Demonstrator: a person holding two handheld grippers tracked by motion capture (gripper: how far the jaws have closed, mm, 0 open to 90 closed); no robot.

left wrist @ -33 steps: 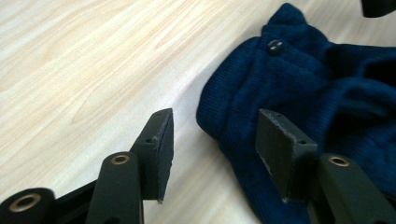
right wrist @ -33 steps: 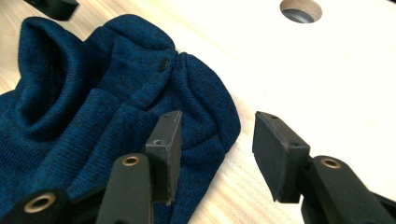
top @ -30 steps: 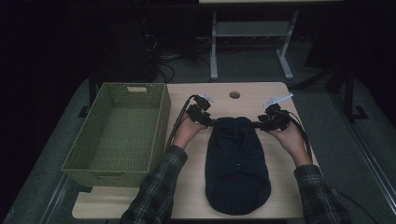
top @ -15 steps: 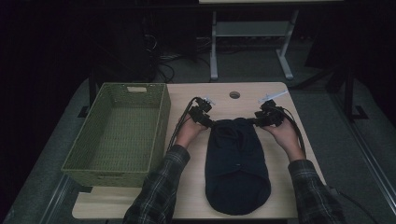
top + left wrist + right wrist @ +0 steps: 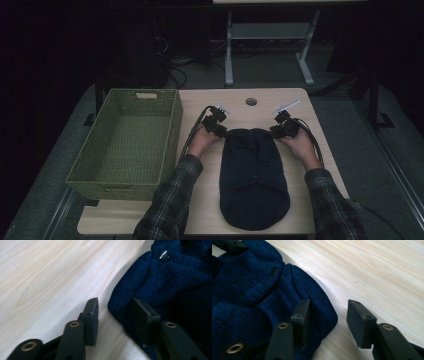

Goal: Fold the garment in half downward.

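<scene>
A dark navy knitted garment (image 5: 254, 180) lies folded on the wooden table (image 5: 250, 112), its upper end toward the far side. My left gripper (image 5: 222, 131) sits at its upper left corner. In the left gripper view the gripper (image 5: 115, 302) has the cloth edge (image 5: 120, 307) between its jaws, and a small button (image 5: 164, 255) shows beyond. Its jaws have just been closing, but the left pad stands clear of the knit. My right gripper (image 5: 276, 132) is at the upper right corner. Its jaws (image 5: 328, 302) straddle the folded hem (image 5: 322, 305) and have just been closing, with a gap at the right pad.
A green woven basket (image 5: 172, 130) stands empty on the table's left part, close to my left forearm. A round cable hole (image 5: 251, 101) lies in the tabletop beyond the garment. Black cables trail from both grippers. A metal stand (image 5: 270, 35) is on the floor behind.
Both hands have come down onto the garment's upper corners. The right gripper has also shifted inward toward the cloth. The garment has not moved.
</scene>
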